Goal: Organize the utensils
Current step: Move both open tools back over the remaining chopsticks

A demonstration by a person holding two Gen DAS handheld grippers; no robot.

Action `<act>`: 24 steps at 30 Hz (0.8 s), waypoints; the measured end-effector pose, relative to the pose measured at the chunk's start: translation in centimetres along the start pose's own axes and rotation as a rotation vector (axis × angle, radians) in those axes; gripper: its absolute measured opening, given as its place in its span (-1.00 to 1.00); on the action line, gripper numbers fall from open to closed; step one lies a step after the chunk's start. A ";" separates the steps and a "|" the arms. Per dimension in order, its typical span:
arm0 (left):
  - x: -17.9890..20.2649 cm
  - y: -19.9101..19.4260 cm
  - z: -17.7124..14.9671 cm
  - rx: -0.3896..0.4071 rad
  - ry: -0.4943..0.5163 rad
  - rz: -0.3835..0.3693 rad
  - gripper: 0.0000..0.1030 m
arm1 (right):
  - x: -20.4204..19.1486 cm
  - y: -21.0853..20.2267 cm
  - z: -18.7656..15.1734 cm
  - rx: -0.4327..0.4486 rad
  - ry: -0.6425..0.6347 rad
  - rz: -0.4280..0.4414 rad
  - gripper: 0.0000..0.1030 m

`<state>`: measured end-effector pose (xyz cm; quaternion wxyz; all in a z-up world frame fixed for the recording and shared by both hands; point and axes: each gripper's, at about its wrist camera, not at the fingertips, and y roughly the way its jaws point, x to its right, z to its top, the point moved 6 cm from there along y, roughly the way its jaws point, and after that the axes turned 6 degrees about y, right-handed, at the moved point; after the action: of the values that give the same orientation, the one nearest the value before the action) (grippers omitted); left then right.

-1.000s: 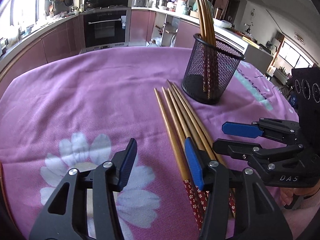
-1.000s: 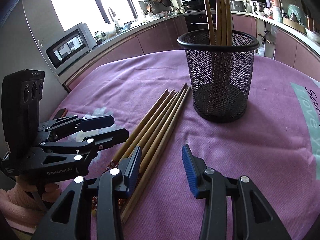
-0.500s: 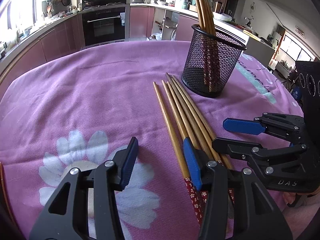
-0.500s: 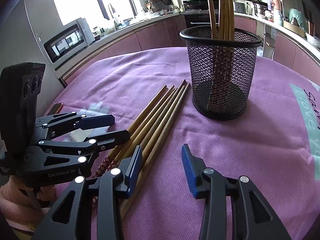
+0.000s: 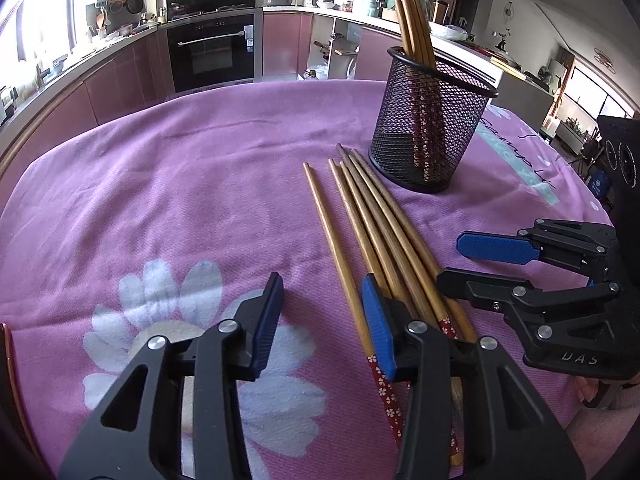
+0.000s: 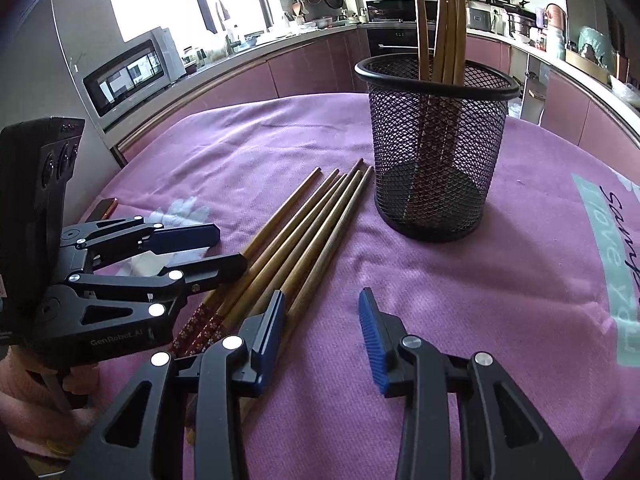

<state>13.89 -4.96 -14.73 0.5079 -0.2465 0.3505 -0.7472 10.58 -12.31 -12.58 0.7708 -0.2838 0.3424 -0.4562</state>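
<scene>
Left wrist view has the left gripper low in the frame, its jaws partly apart and just been closing, with nothing clamped; only the purple cloth shows in the gap. Its right finger sits over the loose chopsticks, though I cannot tell if it touches them. Those chopsticks lie side by side on the surface, long axis running from their red patterned ends at lower centre up to narrow tips near the mesh holder at upper right, where more chopsticks stand upright.

From the right wrist view, the right gripper is likewise partly apart, just been closing and empty, its left finger over the same bundle's edge.
</scene>
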 end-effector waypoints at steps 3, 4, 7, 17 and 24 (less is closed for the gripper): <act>-0.2 -0.1 -0.2 -0.003 -0.004 0.003 -0.27 | 0.2 -0.1 0.0 -0.004 -0.010 -0.023 -0.33; -0.2 -0.1 -0.2 -0.004 -0.003 0.002 -0.27 | 0.3 -0.2 0.0 -0.003 -0.012 -0.026 -0.33; -0.1 -0.1 -0.3 -0.005 -0.004 0.006 -0.27 | 0.4 -0.2 0.1 -0.008 -0.009 -0.026 -0.33; -0.2 0.1 0.0 -0.005 -0.014 0.013 -0.29 | -0.2 0.5 0.5 -0.004 -0.026 -0.047 -0.36; -0.1 0.3 0.2 -0.006 -0.014 0.022 -0.29 | -0.3 1.0 1.0 0.000 -0.021 -0.061 -0.42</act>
<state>14.24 -4.99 -14.89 0.5175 -0.2494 0.3521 -0.7389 11.74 -11.54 -12.63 0.7601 -0.2989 0.3256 -0.4763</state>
